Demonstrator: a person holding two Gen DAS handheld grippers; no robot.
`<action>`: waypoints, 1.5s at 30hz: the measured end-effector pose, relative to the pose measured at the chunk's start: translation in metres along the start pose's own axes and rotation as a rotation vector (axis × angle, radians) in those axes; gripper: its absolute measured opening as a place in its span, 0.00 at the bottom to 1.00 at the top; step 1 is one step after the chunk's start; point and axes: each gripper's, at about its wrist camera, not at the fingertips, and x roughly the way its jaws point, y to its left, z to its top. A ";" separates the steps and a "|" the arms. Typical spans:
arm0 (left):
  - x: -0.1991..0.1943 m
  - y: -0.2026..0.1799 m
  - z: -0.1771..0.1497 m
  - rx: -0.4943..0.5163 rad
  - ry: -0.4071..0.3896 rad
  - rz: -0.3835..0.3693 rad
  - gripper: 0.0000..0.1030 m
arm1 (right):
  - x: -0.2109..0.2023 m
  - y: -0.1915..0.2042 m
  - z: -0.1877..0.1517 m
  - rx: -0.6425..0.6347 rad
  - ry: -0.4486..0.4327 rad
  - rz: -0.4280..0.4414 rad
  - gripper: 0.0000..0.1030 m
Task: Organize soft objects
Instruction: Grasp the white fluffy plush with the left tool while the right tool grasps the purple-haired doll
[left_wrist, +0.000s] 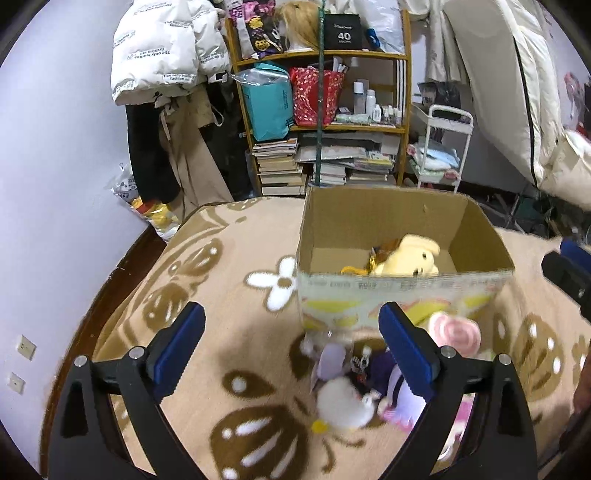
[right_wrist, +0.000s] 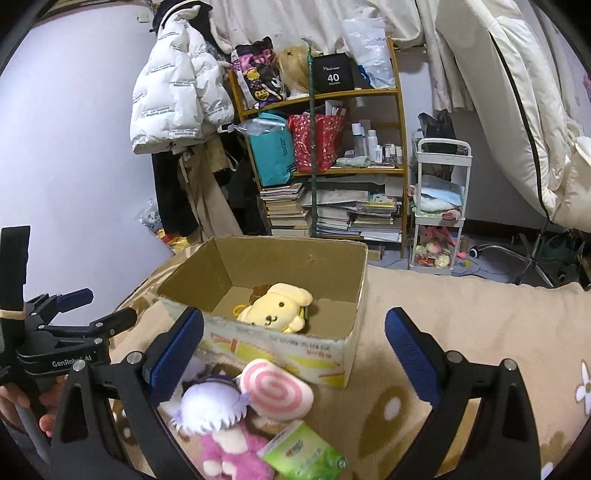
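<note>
A: Report task status.

B: One soft object is stowed. The yellow dog plush (right_wrist: 275, 308) lies on the floor of the cardboard box (right_wrist: 258, 258), toward the near wall. The box stands on the beige patterned blanket (right_wrist: 461, 325), open side up.

A: What is left?

B: A cluster of items lies on the blanket just outside the box's near wall: the pink swirl plush (right_wrist: 275, 393) touching that wall, the purple-haired doll (right_wrist: 218, 410) just beside it, a white fluffy plush (left_wrist: 343, 408) next to the doll, and a green packet (right_wrist: 303, 456) nearest the camera. Judged from this layout, the task is in an early stage; most items remain outside the box.

A: State of the left gripper (left_wrist: 291, 350)?

B: Jaws spread wide, nothing between the pads. It is angled downward over the blanket, with the cluster below and to the right of its centre line. The right finger (left_wrist: 406, 354) overlaps the doll in view; contact cannot be confirmed.

A: And the right gripper (right_wrist: 293, 358)?

B: Also spread fully, empty, angled down toward the box front. The swirl plush and doll lie between and below its fingers, not pinched. A hand (right_wrist: 22, 406) holding the left tool is visible at the left edge of the right wrist view.
</note>
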 end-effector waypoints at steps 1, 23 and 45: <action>-0.004 0.001 -0.004 0.010 0.005 0.005 0.91 | -0.004 0.002 -0.001 -0.006 -0.001 -0.001 1.00; -0.012 0.005 -0.040 -0.019 0.137 -0.032 0.91 | -0.018 0.035 -0.039 -0.049 0.090 0.021 1.00; 0.054 0.006 -0.037 -0.078 0.317 -0.033 0.91 | 0.053 0.065 -0.060 -0.169 0.242 0.094 0.99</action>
